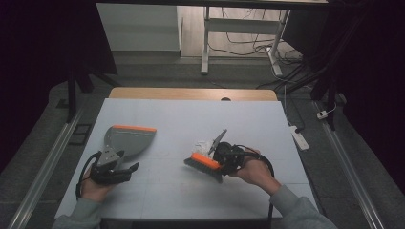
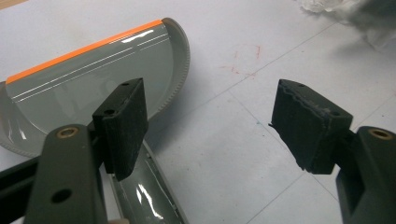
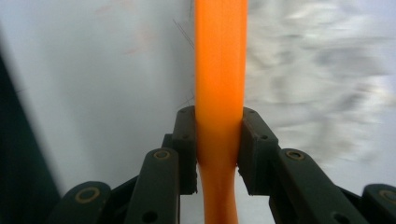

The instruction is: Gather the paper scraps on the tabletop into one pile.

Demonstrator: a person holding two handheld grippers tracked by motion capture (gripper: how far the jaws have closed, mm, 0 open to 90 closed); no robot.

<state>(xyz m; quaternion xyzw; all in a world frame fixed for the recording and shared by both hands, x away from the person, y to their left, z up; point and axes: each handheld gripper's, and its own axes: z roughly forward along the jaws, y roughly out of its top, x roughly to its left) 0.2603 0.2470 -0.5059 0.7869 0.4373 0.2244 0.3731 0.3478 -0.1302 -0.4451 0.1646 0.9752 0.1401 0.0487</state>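
On our white table (image 1: 191, 119), we see an empty dustpan (image 1: 128, 139); left gripper (image 1: 125, 169) gapes wide, right gripper (image 1: 220, 157) squeezes the orange brush (image 1: 205, 162).

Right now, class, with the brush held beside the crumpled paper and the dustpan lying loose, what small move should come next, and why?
Probably close the left gripper on the dustpan handle. Its jaws stand open, one pad over the handle, nothing gripped. The right gripper already clamps the orange brush beside the crumpled paper, so sweeping likely waits on a steadied pan.
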